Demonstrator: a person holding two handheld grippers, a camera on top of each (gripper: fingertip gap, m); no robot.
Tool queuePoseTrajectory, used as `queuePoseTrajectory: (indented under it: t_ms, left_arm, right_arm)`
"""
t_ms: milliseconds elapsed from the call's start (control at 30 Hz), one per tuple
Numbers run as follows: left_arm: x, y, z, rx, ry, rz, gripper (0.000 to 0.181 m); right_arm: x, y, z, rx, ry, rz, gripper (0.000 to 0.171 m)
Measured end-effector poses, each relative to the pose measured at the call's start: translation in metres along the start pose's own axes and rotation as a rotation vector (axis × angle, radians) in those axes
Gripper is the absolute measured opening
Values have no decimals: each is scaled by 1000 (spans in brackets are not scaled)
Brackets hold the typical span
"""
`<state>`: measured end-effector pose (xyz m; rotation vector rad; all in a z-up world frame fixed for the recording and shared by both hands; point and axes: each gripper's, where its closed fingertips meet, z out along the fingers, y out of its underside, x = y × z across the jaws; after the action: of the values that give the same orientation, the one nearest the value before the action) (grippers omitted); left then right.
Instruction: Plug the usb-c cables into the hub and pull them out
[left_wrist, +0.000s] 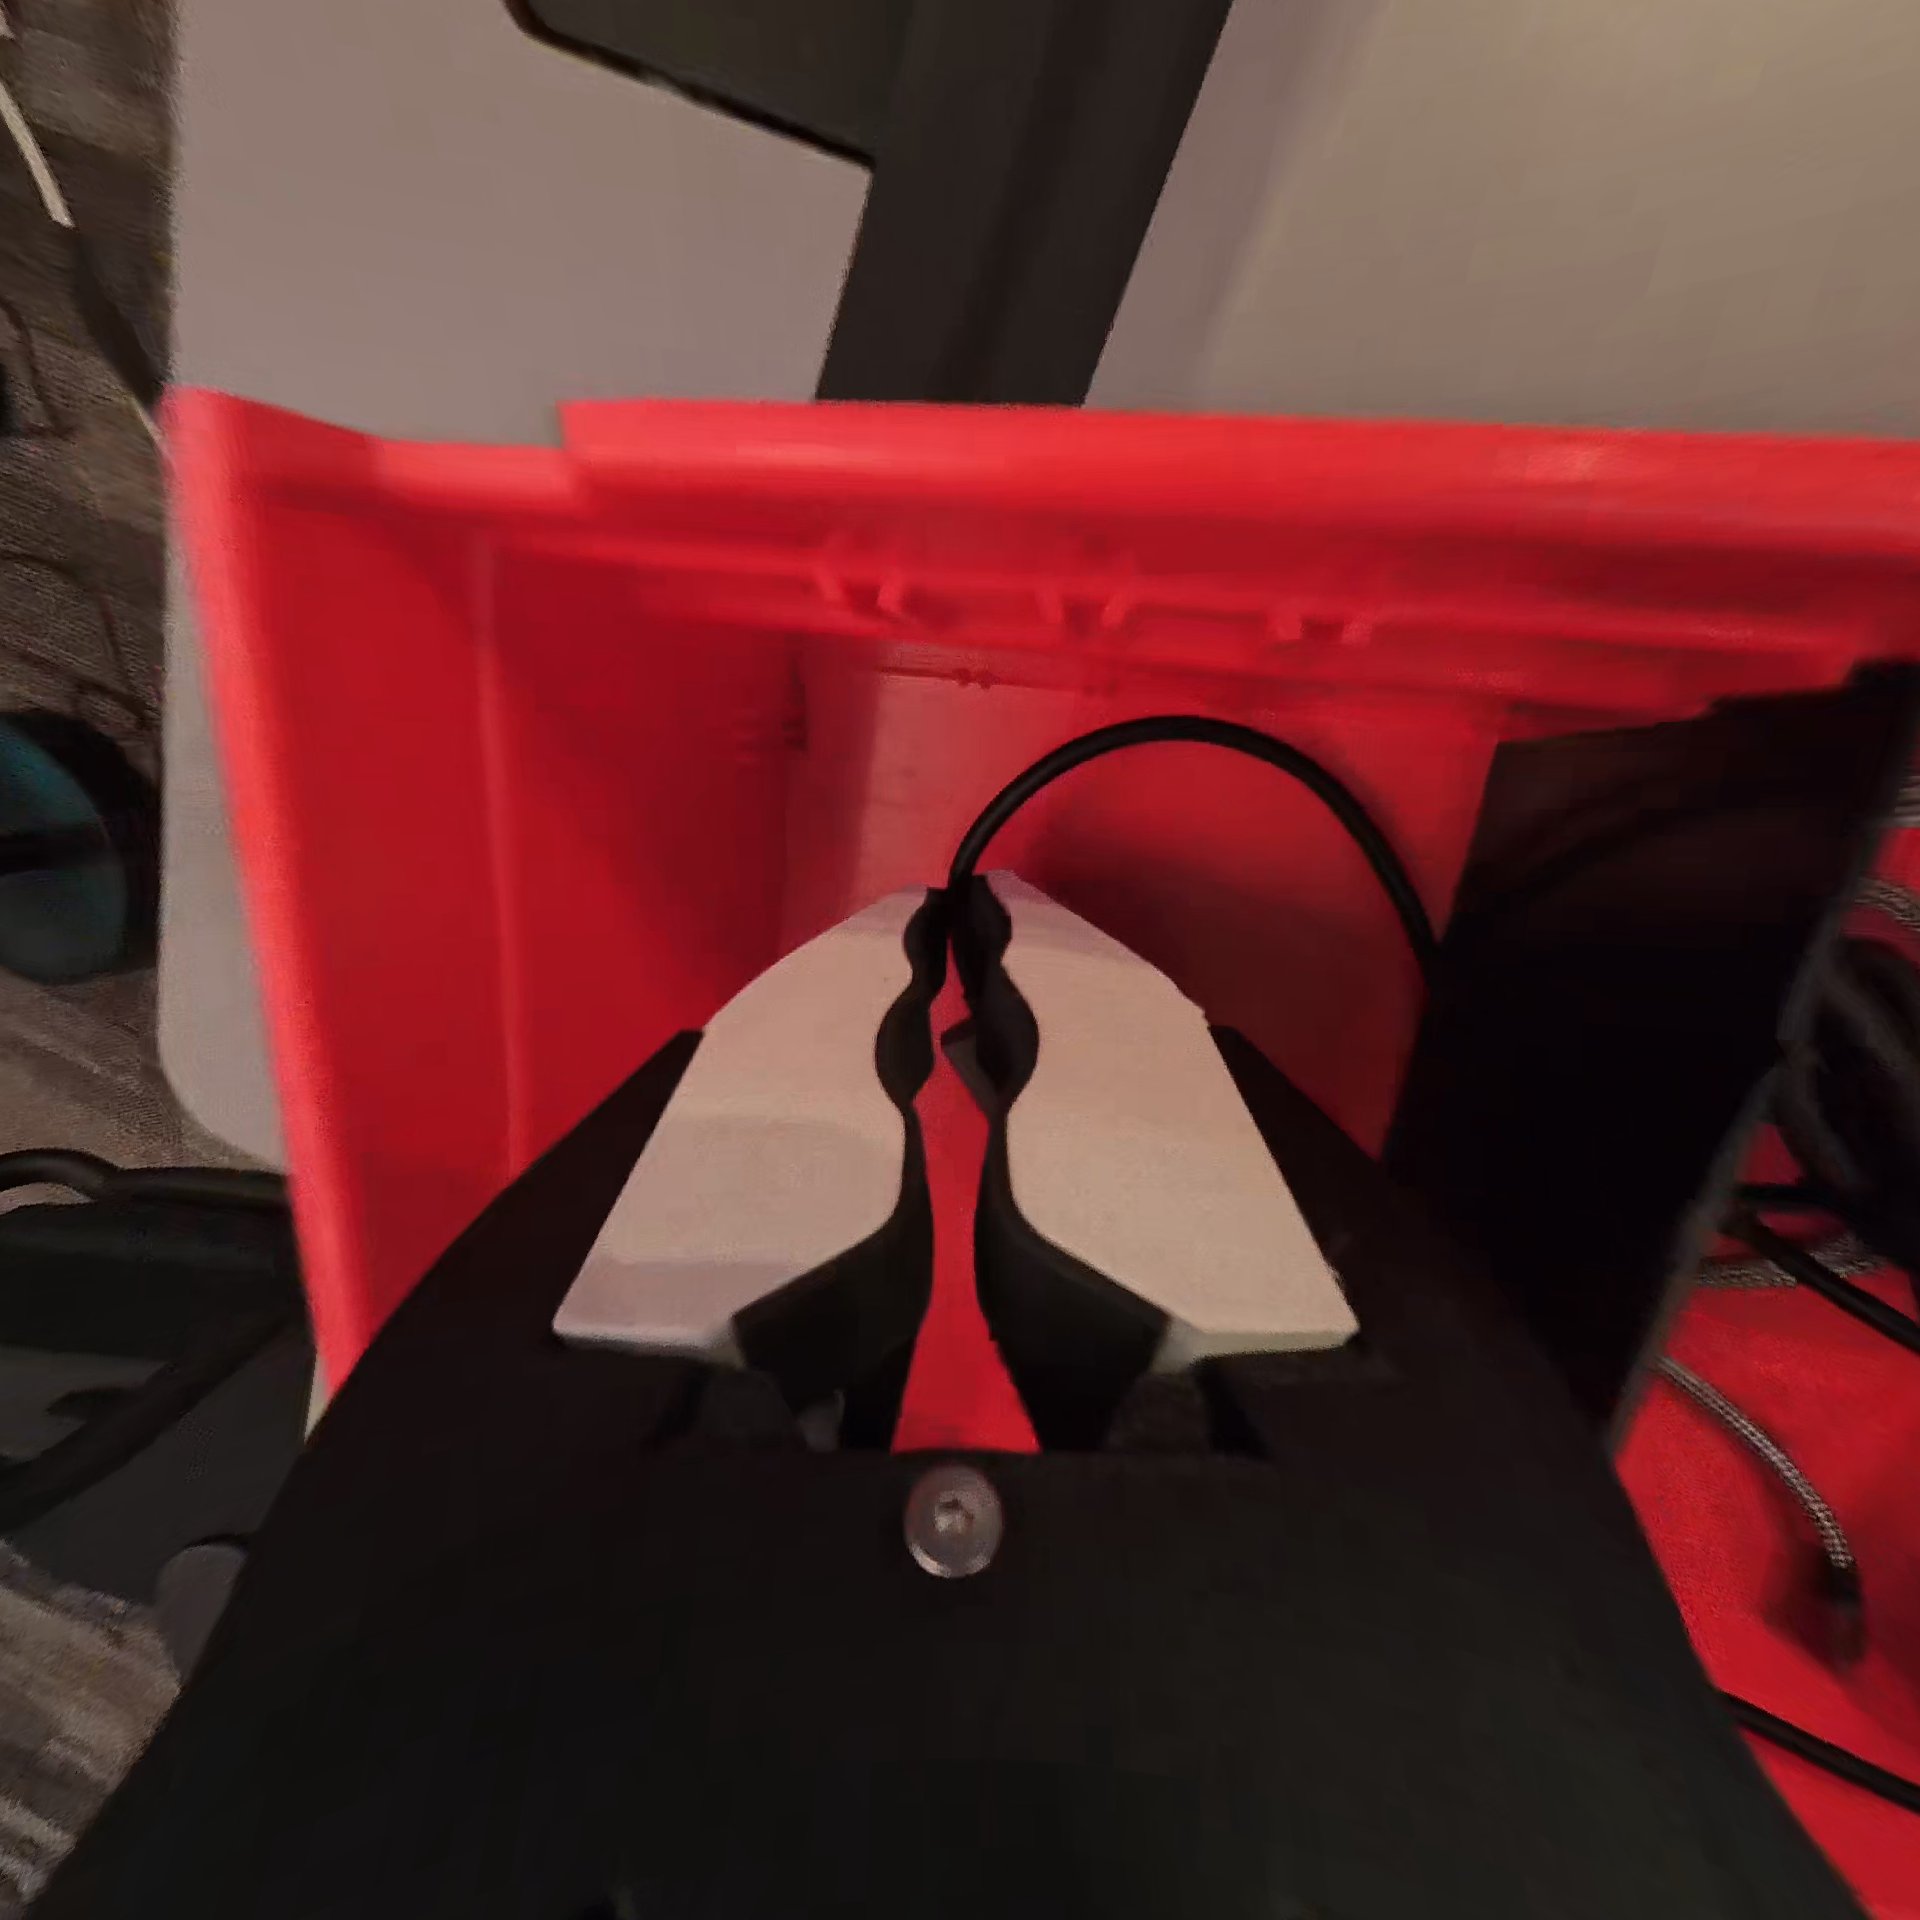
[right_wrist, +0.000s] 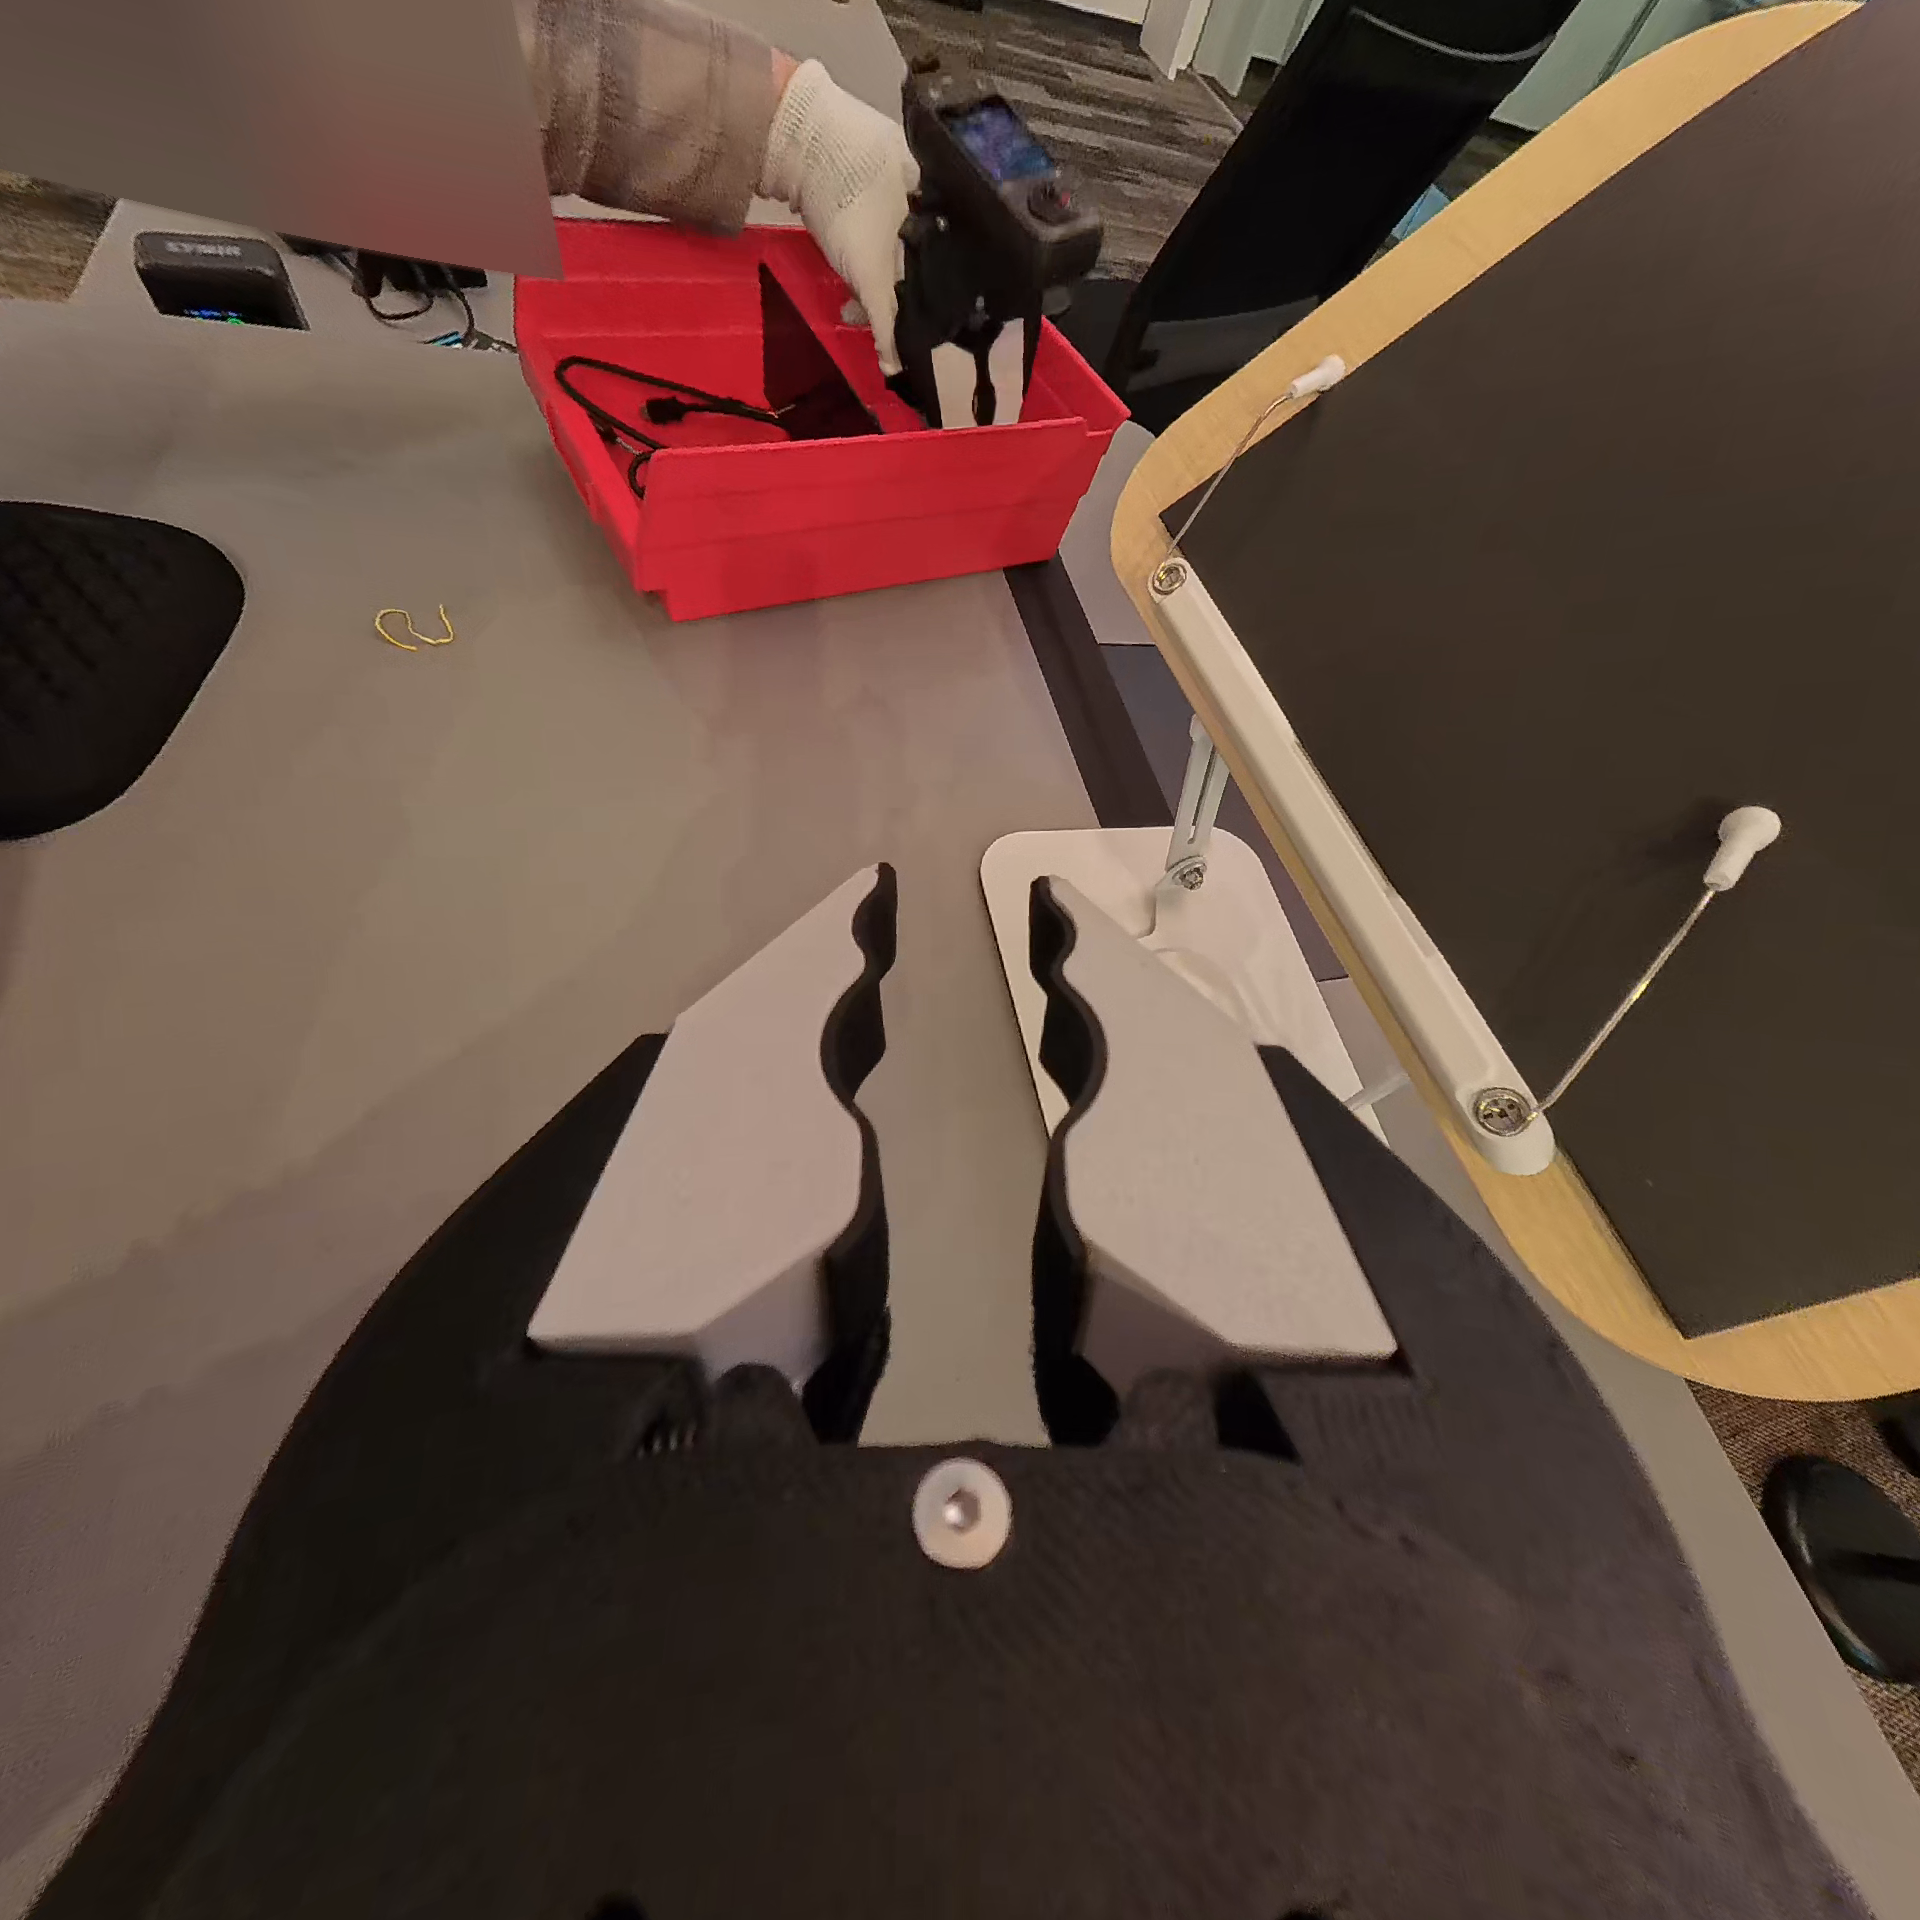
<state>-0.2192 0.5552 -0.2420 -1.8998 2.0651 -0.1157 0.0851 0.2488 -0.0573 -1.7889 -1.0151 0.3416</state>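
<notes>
In the left wrist view my left gripper (left_wrist: 961, 904) is inside the red bin (left_wrist: 623, 831), shut on a thin black cable (left_wrist: 1174, 732). The cable arches up from the fingertips and runs down to the right behind a black divider (left_wrist: 1662, 987). The right wrist view shows the same gripper (right_wrist: 971, 405) in a gloved hand (right_wrist: 842, 177), pointing down into the bin's (right_wrist: 852, 520) right compartment. Another black cable (right_wrist: 623, 379) lies in the left compartment. My right gripper (right_wrist: 961, 883) is open and empty above the grey table (right_wrist: 520, 935). No hub is visible.
A braided cable (left_wrist: 1766, 1455) lies in the bin beyond the divider. A tilted black board with a wooden rim (right_wrist: 1610, 623) on a white stand base (right_wrist: 1247, 935) stands right of my right gripper. A yellow rubber band (right_wrist: 414, 629) lies on the table; a black chair (right_wrist: 94, 644) is left. Across from one pair of fingers to the other is roughly 45 cm.
</notes>
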Motion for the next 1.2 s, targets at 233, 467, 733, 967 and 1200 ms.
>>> queuePoseTrajectory:
  t_ms: [233, 467, 733, 967, 1200]
  left_arm:
    - [-9, -2, -53, 78, -170, -8, 4]
    - [-23, 18, -49, -4, -203, -138, 4]
    - [-67, 50, -29, -191, -452, -218, 4]
    - [-82, 45, -89, -49, -707, -258, 4]
    - [-69, 21, -190, 222, -901, -283, 4]
  right_arm:
    - [-3, -8, -6, 18, 8, -19, 23]
    - [-6, -16, -13, 44, 10, -34, 23]
    - [-7, -16, -13, 43, 5, -41, 23]
    - [-3, -16, -13, 54, 18, -30, 24]
    - [-2, -30, -14, 91, 63, -51, 36]
